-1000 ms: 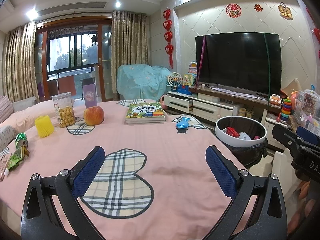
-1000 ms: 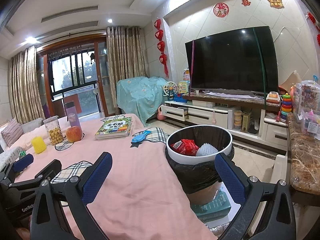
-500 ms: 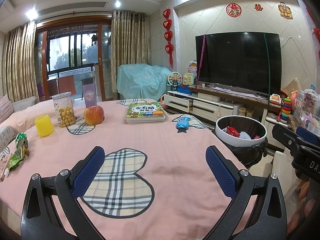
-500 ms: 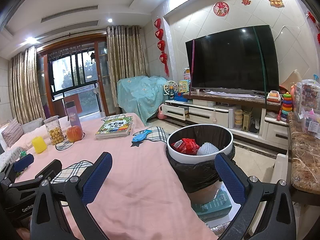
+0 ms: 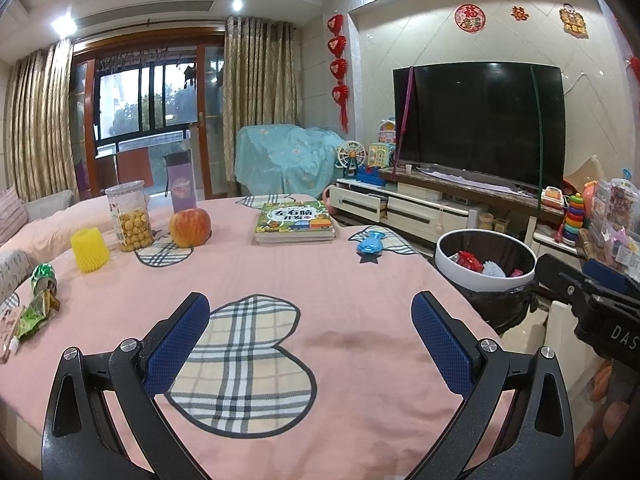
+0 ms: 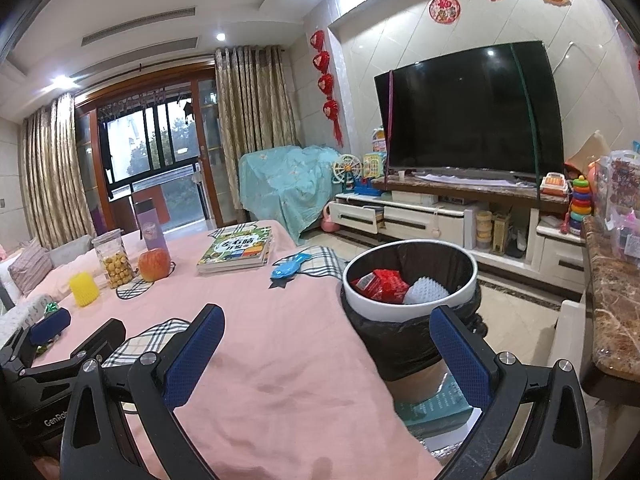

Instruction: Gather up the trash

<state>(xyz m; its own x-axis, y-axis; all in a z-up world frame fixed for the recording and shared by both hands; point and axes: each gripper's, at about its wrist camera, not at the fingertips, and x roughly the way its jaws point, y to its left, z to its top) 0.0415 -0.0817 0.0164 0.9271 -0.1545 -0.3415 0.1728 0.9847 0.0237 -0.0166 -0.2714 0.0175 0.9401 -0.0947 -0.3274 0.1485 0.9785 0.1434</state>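
Observation:
A white-rimmed trash bin (image 6: 412, 280) with a black liner stands beside the table's right edge and holds a red wrapper (image 6: 380, 285) and a white foam net (image 6: 426, 291). The same bin (image 5: 486, 258) shows at the right in the left wrist view. Green snack wrappers (image 5: 38, 312) and a crumpled green foil (image 5: 43, 276) lie at the table's left edge. A yellow foam net (image 5: 90, 249) stands further back. My left gripper (image 5: 310, 340) hovers open and empty over the pink tablecloth. My right gripper (image 6: 326, 354) is open and empty near the bin.
On the pink tablecloth (image 5: 320, 280) sit an apple (image 5: 190, 227), a jar of snacks (image 5: 127, 216), a purple bottle (image 5: 183, 189), a stack of books (image 5: 295, 222) and a blue toy (image 5: 370, 245). A TV cabinet (image 6: 440, 216) and a marble counter (image 6: 612, 312) lie to the right.

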